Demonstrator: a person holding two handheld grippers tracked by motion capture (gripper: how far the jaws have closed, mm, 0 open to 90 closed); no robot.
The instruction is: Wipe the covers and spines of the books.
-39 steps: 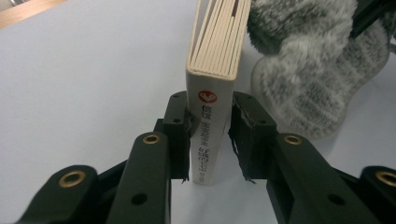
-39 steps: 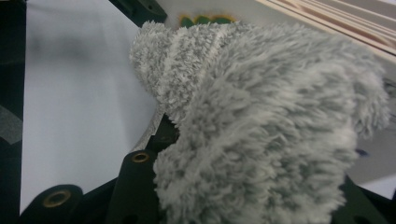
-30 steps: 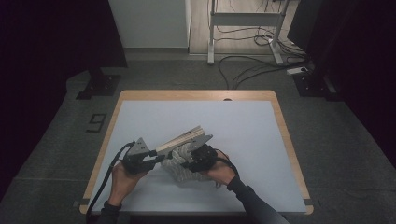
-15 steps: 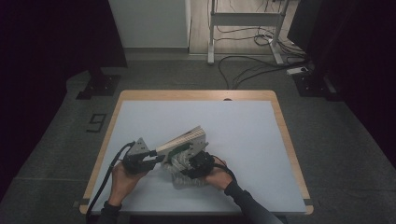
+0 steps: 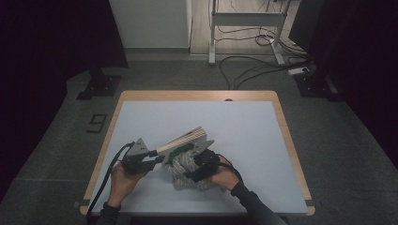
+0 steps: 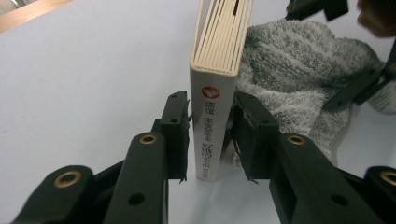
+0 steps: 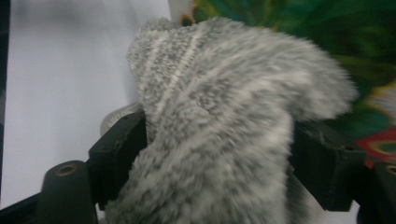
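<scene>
Standing at the near edge, one person works over one white table (image 5: 244, 126), the largest item present. One grey fleecy cloth (image 5: 185, 171) lies bunched near the front, left of centre, and one paperback book (image 5: 183, 139) is held tilted over it, its far end raised toward the right. Both hands come in from the near side.

The left gripper (image 6: 210, 135) is clenched on the book's spine end, one pad on each cover. The right gripper (image 7: 217, 154) has just been opening; the cloth sits between its jaws, bulging past them, and the grasp looks slack rather than firm.

Step in hand, as judged: wiping or wrapping the book with the cloth.
- Keep the left grasp steady and level so the book cannot pivot.
- Re-seat the right jaws on a thick fold before pulling.
- Move the cloth along the cover, not against the page edges.

Count: two grippers, one book, one cloth.
</scene>
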